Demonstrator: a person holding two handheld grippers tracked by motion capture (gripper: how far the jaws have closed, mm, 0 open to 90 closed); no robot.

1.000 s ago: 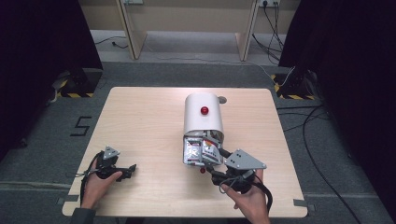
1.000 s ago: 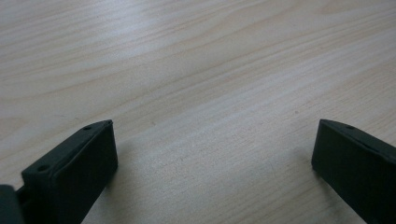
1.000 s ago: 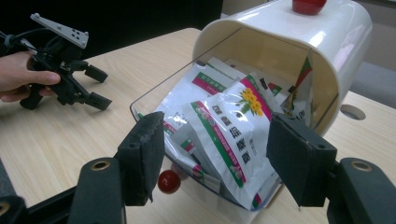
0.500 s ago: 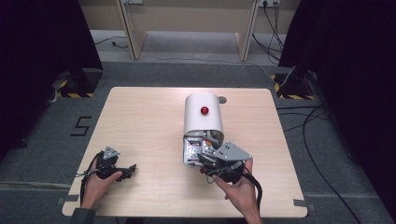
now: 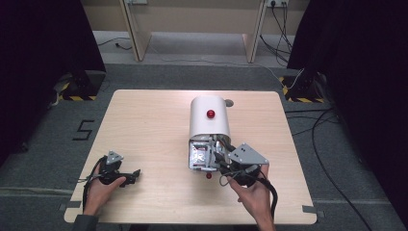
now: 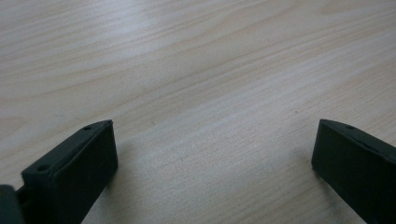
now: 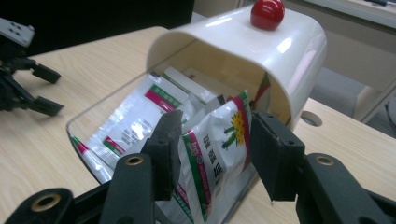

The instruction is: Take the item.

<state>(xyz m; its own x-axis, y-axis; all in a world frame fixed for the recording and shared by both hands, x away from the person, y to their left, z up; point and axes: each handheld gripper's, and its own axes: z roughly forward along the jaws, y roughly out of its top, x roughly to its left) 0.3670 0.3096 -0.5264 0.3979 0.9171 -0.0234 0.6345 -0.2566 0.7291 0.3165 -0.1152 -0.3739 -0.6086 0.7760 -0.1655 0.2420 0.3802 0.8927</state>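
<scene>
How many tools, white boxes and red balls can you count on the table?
Tools: 2 (left tool, right tool)
White box: 1
Red balls: 2 (top ball, front ball)
Total: 5
The packets in the box overlap too much to count.

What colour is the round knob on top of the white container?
Red; the knob shows best in the right gripper view.

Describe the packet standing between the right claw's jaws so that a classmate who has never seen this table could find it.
Start at the white domed box with a red knob. In its clear open tray, among flat-lying sachets, one packet stands upright: white, red-and-green edged, with a yellow flower.
</scene>
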